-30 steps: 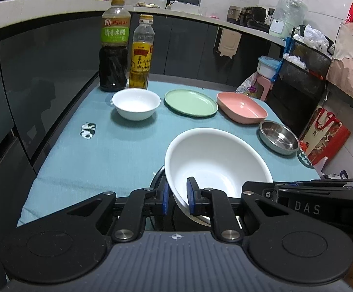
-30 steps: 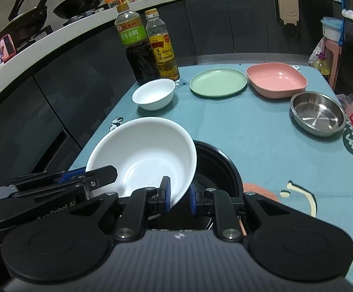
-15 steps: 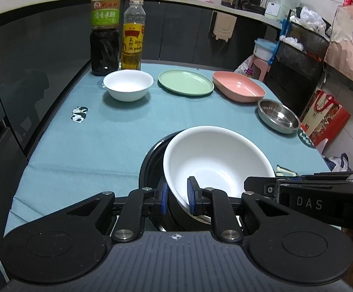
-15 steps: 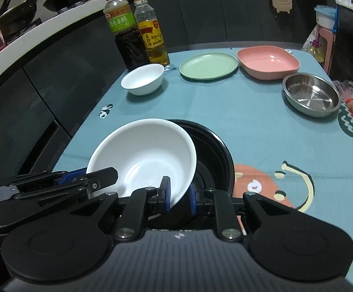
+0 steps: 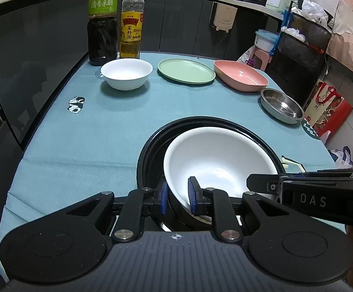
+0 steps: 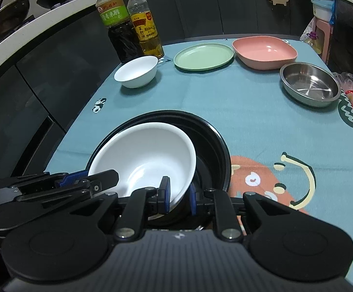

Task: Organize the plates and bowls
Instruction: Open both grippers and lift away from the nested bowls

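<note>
**White bowl sits tilted in the black bowl, a claw on each side of its rim**

We see the teal tablecloth (image 5: 127,126) spreading wide ahead of both claws, with a long bare stretch between the near black bowl (image 5: 149,146) and the far row of dishes. Its left edge runs close along dark cabinet fronts; its right edge drops off toward a red gift bag (image 5: 327,112).

Just ahead of our left claw (image 5: 178,197), the large white bowl (image 5: 215,160) leans inside the black bowl. The left claw's jaws are opening, narrow, with the bowl's near rim between them and a sliver of gap on the outer side. Our right claw (image 6: 178,196) is clamped tight on the rim's other side, 1 pad inside the bowl and 1 outside. Its body reads "DAS" in the left view.

Far ahead stand 2 bottles: a dark vinegar bottle (image 5: 102,22) with a green label reading "清香米醋", and an oil bottle (image 5: 130,24) with a yellow label reading "菜籽油". In front of them sits a small white bowl (image 5: 126,73); to its right, a green plate (image 5: 185,71), a pink dish (image 5: 240,78) and a steel bowl (image 5: 281,105), each apart from its neighbour.
</note>
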The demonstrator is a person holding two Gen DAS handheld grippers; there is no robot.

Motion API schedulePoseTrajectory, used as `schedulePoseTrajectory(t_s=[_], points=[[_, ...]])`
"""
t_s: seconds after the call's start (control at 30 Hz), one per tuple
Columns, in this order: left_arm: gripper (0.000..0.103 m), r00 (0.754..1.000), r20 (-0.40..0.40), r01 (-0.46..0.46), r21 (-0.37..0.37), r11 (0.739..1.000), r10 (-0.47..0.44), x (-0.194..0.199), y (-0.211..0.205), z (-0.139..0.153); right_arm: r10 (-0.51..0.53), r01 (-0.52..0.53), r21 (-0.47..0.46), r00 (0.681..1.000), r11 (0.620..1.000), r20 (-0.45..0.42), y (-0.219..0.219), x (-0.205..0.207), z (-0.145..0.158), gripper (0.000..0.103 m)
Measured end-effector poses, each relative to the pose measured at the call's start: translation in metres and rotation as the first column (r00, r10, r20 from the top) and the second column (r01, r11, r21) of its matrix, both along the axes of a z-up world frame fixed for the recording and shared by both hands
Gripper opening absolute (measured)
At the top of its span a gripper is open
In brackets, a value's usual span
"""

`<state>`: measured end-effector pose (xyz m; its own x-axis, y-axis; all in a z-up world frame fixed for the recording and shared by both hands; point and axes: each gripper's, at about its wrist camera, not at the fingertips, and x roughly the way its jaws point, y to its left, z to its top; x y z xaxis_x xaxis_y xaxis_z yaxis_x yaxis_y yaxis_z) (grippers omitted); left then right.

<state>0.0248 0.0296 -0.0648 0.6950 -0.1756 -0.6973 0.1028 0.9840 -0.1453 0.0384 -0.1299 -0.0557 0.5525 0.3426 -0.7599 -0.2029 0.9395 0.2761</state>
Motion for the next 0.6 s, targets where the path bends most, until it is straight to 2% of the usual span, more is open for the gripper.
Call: schedulePoseTrajectory(t_s=[0.6], points=[[0.017, 1.000, 0.008, -0.005, 0.006, 1.000, 0.005, -0.0024, 0.0065, 0.0003, -0.041, 0.041, -0.003, 0.999, 0.999, 0.018, -0.0052, -0.0006, 0.0022, 0.001]])
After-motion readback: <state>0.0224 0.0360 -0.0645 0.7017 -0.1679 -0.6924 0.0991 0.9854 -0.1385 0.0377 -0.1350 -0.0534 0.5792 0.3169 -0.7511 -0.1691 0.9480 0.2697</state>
